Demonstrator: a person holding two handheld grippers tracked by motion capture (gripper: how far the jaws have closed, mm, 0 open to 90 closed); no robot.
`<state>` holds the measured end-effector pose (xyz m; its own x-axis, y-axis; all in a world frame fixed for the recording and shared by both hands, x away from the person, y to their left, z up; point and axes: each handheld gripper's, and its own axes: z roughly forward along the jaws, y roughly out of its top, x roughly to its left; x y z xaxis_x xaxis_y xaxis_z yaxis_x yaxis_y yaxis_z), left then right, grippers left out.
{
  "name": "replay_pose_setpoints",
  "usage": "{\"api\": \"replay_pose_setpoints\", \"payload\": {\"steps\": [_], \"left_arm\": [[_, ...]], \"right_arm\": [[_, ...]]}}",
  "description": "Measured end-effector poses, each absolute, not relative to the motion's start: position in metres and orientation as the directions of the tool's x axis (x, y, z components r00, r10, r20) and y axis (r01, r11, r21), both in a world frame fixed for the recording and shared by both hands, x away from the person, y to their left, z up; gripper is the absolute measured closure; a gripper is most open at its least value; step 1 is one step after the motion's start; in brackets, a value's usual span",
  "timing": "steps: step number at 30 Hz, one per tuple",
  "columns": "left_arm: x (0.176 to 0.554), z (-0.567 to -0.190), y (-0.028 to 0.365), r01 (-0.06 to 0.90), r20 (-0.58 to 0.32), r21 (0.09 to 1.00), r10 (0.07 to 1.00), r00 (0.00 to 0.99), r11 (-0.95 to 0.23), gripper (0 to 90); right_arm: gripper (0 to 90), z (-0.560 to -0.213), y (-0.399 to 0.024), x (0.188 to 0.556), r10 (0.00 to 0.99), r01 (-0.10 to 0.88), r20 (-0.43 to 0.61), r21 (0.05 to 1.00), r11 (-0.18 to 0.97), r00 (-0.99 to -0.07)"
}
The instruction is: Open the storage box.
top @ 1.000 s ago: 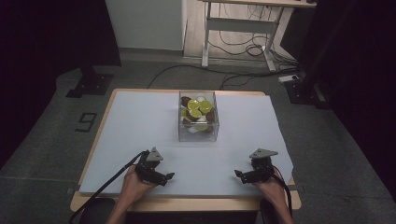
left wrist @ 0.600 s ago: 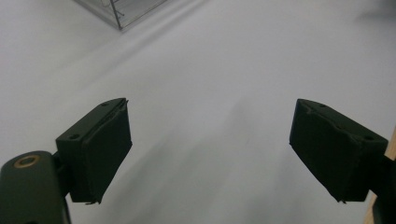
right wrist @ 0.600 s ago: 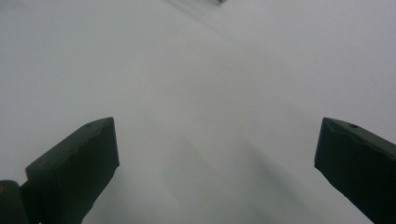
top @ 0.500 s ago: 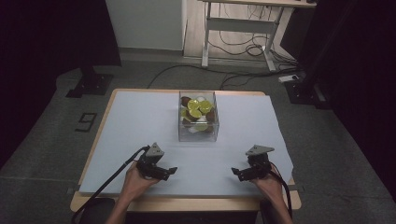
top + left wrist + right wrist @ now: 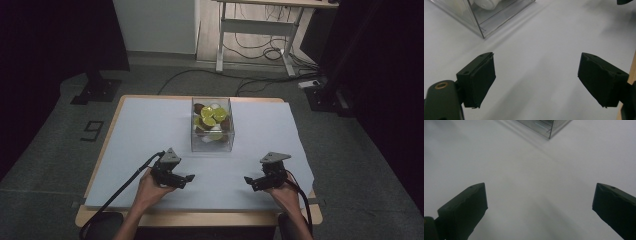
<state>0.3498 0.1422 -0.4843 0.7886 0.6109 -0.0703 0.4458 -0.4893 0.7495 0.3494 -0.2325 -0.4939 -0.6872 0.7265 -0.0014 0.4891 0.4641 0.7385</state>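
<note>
A clear plastic box (image 5: 212,144) stands mid-table, holding lime-green slices (image 5: 210,119), dark brown pieces (image 5: 199,107) and something white. My left gripper (image 5: 189,177) hovers near the front left of the table and points right toward the centre. Its jaws stand wide apart with nothing between them, after closing slightly. My right gripper (image 5: 248,180) mirrors it at the front right, also open and holding nothing. The left gripper (image 5: 536,62) sees a corner of the box (image 5: 481,17) ahead on its left. The right gripper (image 5: 540,187) sees a box corner (image 5: 546,126) at the top.
A pale sheet (image 5: 150,130) covers the wooden table, whose front edge (image 5: 200,218) shows bare. Cables trail from both grippers off the near side. A desk frame (image 5: 255,30) and loose floor cables lie beyond the table. The surroundings are dark.
Both hands have lifted a little and crept forward toward the box. The box and its contents have not moved.
</note>
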Motion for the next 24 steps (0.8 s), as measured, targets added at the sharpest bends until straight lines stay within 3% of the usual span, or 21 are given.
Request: {"api": "replay_pose_setpoints", "payload": {"steps": [24], "left_arm": [[0.368,-0.47,0.122,0.418,-0.057,0.753,0.584,0.81,-0.507,16.1]], "right_arm": [[1.5,-0.481,-0.203,0.366,0.694,0.466,0.033,0.763,0.447,-0.719]]}}
